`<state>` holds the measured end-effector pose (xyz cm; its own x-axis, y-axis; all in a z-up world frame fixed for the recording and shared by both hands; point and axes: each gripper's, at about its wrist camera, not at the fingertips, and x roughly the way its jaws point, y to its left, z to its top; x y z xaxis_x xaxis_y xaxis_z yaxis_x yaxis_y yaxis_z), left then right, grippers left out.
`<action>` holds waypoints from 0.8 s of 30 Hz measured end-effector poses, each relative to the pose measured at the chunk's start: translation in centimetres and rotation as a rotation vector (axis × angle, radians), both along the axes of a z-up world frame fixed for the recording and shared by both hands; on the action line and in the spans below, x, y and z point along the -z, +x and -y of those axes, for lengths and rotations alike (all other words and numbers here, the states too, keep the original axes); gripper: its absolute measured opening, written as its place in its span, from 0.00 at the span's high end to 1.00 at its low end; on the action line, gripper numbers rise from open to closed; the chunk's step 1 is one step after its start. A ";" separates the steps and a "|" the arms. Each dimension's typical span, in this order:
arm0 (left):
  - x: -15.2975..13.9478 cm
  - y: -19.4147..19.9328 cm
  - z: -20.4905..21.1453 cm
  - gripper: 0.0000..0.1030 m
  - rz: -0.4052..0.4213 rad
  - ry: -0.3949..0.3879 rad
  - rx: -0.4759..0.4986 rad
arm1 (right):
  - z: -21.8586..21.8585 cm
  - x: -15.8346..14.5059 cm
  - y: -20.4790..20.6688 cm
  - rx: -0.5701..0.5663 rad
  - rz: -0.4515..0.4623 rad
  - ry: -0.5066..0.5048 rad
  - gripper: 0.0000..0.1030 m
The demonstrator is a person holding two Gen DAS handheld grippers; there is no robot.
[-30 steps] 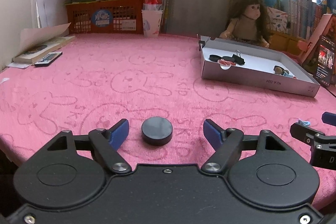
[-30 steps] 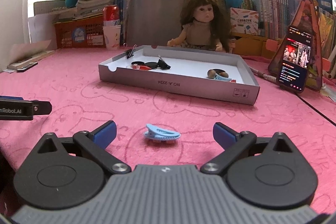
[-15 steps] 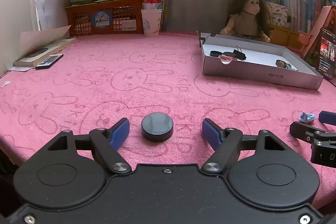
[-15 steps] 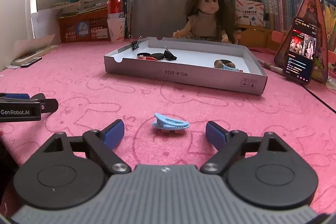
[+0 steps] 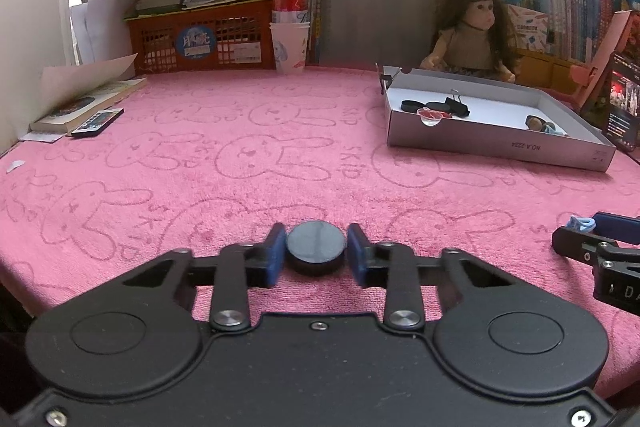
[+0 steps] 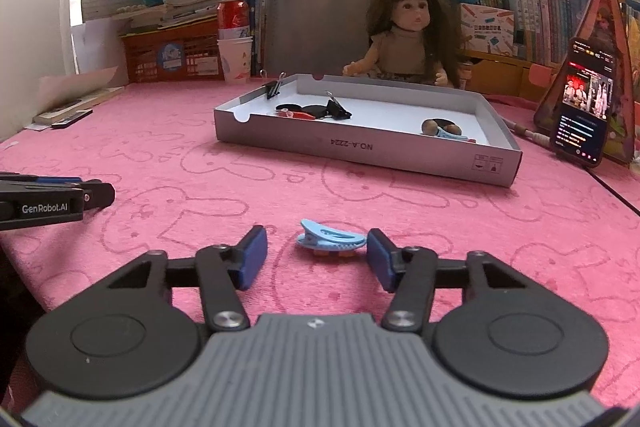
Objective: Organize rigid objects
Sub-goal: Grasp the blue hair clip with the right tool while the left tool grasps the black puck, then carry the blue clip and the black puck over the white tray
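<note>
My left gripper (image 5: 316, 254) is shut on a black round puck (image 5: 316, 245) that rests on the pink cloth. My right gripper (image 6: 316, 259) is partly closed around a light blue hair clip (image 6: 331, 239) on the cloth; its right pad touches the clip and the left pad stands apart. The clip also shows in the left wrist view (image 5: 582, 223). A grey cardboard tray (image 6: 360, 147) farther back holds binder clips, black discs and other small items; it also shows in the left wrist view (image 5: 500, 147).
A doll (image 6: 408, 35) sits behind the tray. A phone on a stand (image 6: 582, 111) is at the right. An orange basket (image 5: 200, 41), a cup with a can (image 5: 290, 43), books and a remote (image 5: 98, 123) line the far and left edges.
My left gripper has closed from wide open onto the puck. My right gripper has narrowed around the blue clip, and its right pad now touches it.
</note>
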<state>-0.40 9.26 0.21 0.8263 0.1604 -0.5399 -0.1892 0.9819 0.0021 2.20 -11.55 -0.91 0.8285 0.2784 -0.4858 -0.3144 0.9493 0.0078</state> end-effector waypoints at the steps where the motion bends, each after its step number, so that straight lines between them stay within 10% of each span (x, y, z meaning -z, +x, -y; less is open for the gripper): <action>1: 0.0 0.0 0.0 0.71 -0.001 -0.002 -0.001 | 0.0 0.0 0.0 -0.002 -0.002 0.001 0.48; 24: -1.0 0.8 4.4 0.71 0.001 -0.063 0.137 | 0.0 -0.5 0.3 -0.012 -0.009 0.005 0.58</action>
